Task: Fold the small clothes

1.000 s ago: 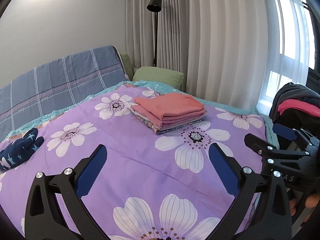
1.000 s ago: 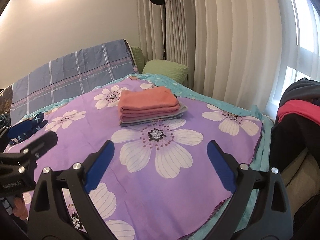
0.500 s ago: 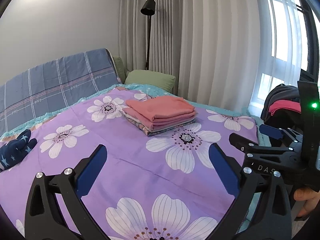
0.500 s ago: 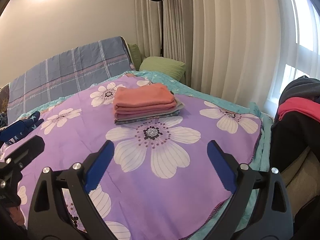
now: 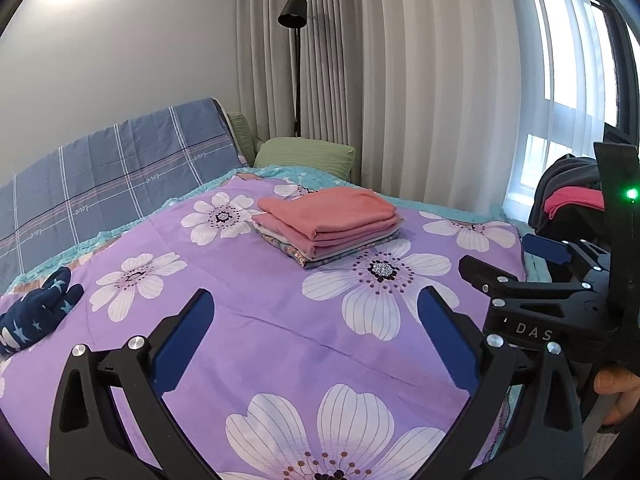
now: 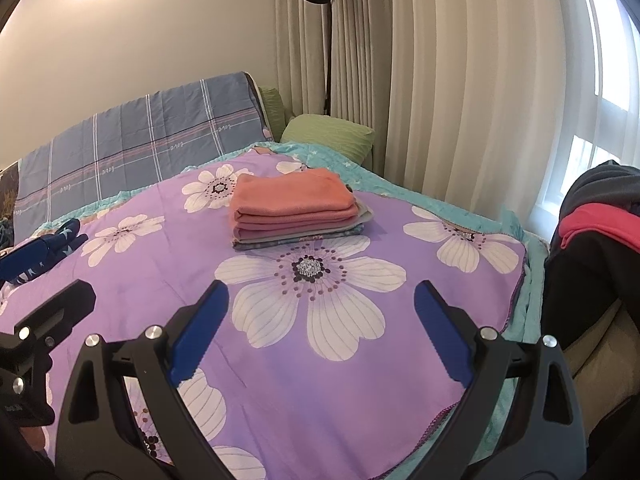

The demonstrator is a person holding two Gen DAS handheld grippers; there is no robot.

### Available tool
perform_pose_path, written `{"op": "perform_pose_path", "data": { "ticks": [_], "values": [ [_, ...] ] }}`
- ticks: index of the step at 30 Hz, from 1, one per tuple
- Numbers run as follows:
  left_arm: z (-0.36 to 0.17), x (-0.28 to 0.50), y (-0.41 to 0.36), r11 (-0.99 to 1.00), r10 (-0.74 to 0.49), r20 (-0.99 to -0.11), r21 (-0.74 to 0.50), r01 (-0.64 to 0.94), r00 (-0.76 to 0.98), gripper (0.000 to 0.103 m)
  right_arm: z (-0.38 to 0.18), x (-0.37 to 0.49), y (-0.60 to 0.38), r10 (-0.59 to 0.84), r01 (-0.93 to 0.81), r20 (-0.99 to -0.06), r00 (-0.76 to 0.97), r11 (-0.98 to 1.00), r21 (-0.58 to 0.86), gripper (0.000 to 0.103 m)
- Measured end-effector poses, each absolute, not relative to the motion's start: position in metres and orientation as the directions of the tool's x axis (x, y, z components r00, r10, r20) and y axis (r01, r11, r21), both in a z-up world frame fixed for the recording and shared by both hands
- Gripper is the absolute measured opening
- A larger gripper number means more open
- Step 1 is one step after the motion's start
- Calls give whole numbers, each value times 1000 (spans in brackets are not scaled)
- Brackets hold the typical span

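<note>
I have both grippers up over the near end of the bed (image 5: 248, 332), and neither has hold of anything. My left gripper (image 5: 316, 334) stands spread wide, its blue pads (image 5: 182, 344) well apart with only the purple flowered bedspread (image 6: 304, 360) showing between them. My right gripper (image 6: 320, 330) is spread just as wide and empty too; in the left wrist view I see it (image 5: 516, 264) from the side at the right edge, a green light lit on its body and a hand (image 5: 618, 394) under it.

The stack of folded clothes (image 5: 326, 226) lies ahead of both grippers, well apart from them, toward the far half of the bed. The top piece is salmon pink, folded flat, with paler and patterned pieces under it. From the left gripper the stack sits ahead and about centred; from the right gripper it (image 6: 296, 210) sits ahead and slightly to the left of the midline. A large white flower print lies between the stack and the pads in both views.

A dark blue garment with stars (image 5: 38, 314) lies crumpled at the left edge of the bed, far to the left of my left gripper and apart from the stack. Off the right side of the bed a heap of dark and pink clothes (image 6: 592, 232) rests beside the window.
</note>
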State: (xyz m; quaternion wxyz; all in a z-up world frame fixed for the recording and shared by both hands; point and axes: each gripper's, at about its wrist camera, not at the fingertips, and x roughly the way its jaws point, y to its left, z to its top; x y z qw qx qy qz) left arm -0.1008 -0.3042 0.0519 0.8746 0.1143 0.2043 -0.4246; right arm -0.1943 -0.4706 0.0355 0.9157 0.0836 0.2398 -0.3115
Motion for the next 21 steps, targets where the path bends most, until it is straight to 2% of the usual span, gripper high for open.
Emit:
{"op": "perform_pose_path", "data": {
  "ticks": [21],
  "values": [
    [42, -95, -314, 625, -662, -493, 53, 779, 565, 102, 28, -184, -477, -541, 629, -514, 666, 778, -4, 95]
  ]
}}
